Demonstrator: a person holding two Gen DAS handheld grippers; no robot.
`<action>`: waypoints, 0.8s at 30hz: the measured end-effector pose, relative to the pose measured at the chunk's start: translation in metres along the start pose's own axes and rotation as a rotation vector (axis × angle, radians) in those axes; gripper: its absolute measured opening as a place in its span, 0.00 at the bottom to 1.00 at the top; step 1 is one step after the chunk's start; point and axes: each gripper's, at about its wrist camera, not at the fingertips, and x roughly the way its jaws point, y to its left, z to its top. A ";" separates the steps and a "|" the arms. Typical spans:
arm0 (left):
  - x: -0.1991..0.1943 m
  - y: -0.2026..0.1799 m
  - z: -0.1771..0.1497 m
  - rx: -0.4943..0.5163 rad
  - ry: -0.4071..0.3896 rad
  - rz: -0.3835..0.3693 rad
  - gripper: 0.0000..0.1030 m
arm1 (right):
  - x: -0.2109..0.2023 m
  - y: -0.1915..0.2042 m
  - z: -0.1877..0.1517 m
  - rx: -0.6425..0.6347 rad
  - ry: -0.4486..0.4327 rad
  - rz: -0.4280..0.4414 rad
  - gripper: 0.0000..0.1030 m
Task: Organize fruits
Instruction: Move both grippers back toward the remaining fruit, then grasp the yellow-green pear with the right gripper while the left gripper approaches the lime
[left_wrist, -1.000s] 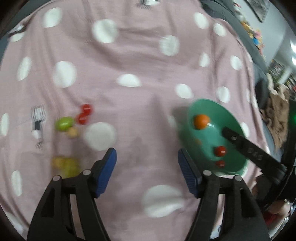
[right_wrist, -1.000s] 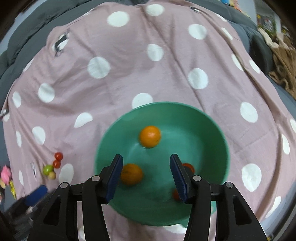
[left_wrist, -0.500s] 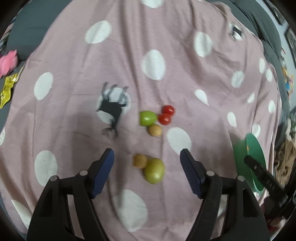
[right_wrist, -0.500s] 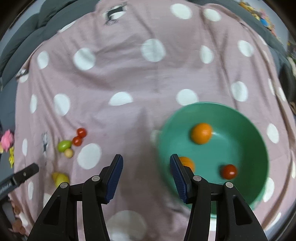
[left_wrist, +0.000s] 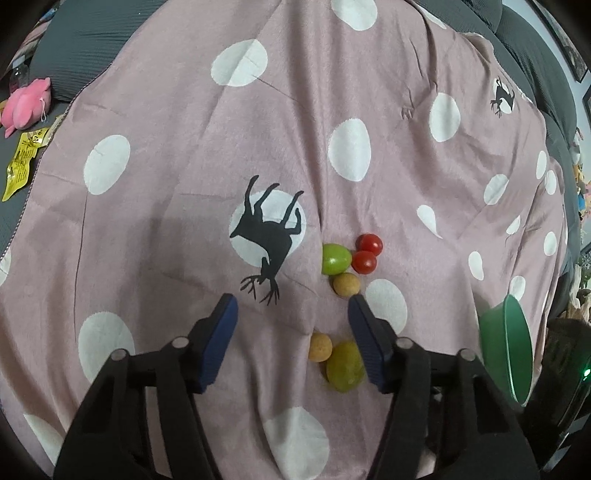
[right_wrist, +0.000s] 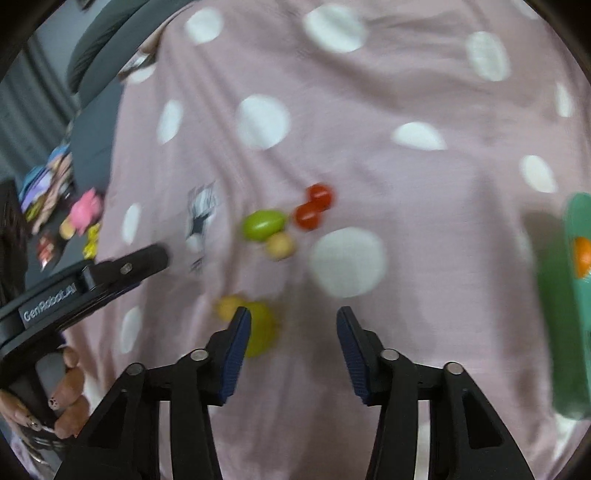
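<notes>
Loose fruits lie on a pink polka-dot cloth (left_wrist: 184, 147): a green fruit (left_wrist: 335, 258), two red tomatoes (left_wrist: 365, 254), a tan ball (left_wrist: 346, 284), another tan ball (left_wrist: 320, 347) and a yellow-green fruit (left_wrist: 345, 365). My left gripper (left_wrist: 291, 314) is open and empty, just above the two nearest fruits. My right gripper (right_wrist: 293, 325) is open and empty; the yellow-green fruit (right_wrist: 262, 328) lies by its left finger. The green bowl (left_wrist: 511, 347) stands at the right and holds an orange (right_wrist: 581, 254).
A pink plush toy (left_wrist: 24, 101) and a yellow packet (left_wrist: 22, 162) lie at the left off the cloth. Grey cushions (left_wrist: 92, 33) border the cloth at the back. The left gripper's finger (right_wrist: 122, 269) reaches in from the left of the right wrist view.
Both grippers have swung left, away from the bowl and towards the loose fruits. The bowl has slid to the right edge of both views. The fruits are closer.
</notes>
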 end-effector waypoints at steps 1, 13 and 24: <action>0.000 0.002 0.000 -0.006 0.000 -0.001 0.52 | 0.007 0.006 0.000 -0.010 0.016 0.010 0.39; 0.007 -0.028 0.025 0.086 0.033 -0.095 0.41 | 0.040 0.020 -0.001 -0.007 0.093 0.009 0.34; 0.082 -0.071 0.057 0.226 0.151 -0.044 0.41 | 0.041 0.003 -0.003 0.057 0.097 0.060 0.34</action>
